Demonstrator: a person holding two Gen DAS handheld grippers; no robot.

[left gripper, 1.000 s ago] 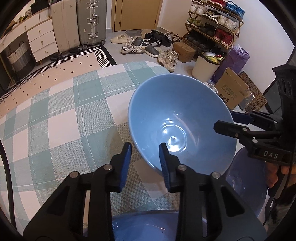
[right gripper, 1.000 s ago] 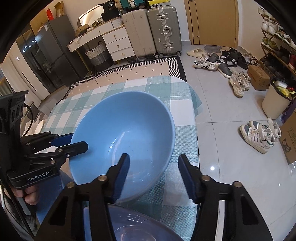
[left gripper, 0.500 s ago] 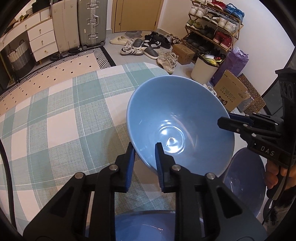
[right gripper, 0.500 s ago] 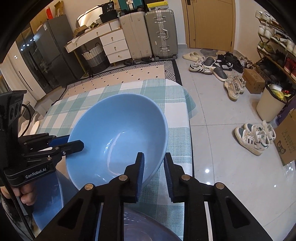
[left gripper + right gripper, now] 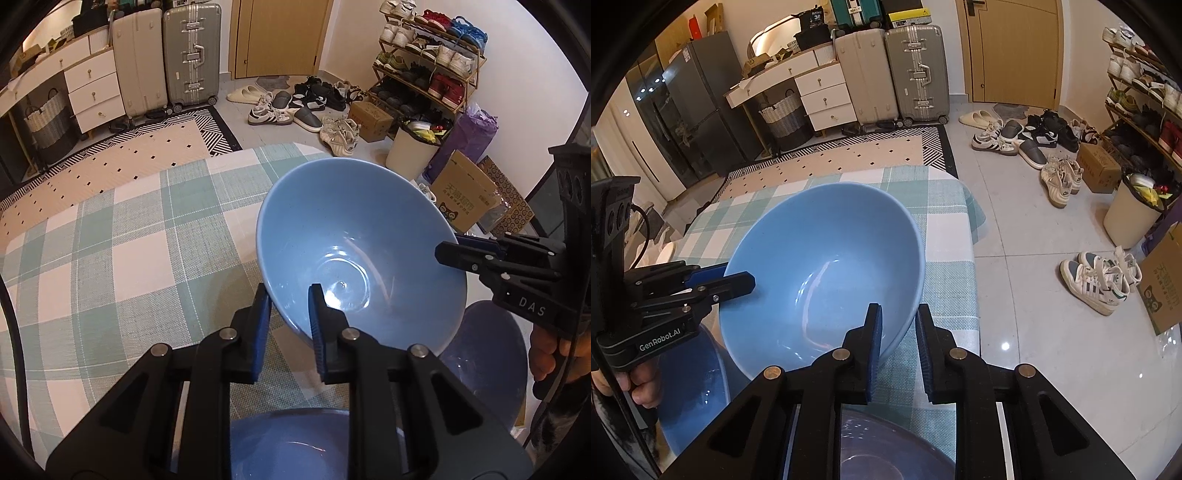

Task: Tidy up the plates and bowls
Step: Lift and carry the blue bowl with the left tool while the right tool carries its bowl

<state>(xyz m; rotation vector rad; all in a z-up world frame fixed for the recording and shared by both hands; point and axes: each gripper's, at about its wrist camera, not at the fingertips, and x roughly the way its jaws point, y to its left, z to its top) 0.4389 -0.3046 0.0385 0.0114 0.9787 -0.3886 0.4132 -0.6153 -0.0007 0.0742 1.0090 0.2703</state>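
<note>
A large light blue bowl (image 5: 354, 236) is held between both grippers above the checked tablecloth; it also shows in the right wrist view (image 5: 827, 266). My left gripper (image 5: 288, 306) is shut on its near-left rim. My right gripper (image 5: 897, 325) is shut on the opposite rim and appears in the left wrist view (image 5: 458, 251). The left gripper shows in the right wrist view (image 5: 738, 280). A second blue bowl (image 5: 295, 443) sits under the left gripper. A purple-blue bowl (image 5: 487, 354) sits under the right gripper, also in the right wrist view (image 5: 886, 450).
The table with the green and white checked cloth (image 5: 110, 258) ends near the right (image 5: 964, 236). Beyond it are a tiled floor, shoes, a shoe rack (image 5: 424, 74), a white bin (image 5: 410, 151), cardboard boxes, suitcases (image 5: 188, 55) and a drawer unit.
Both grippers closed from open onto the light blue bowl's rim, one on each side. The bowl has risen slightly and tilted.
</note>
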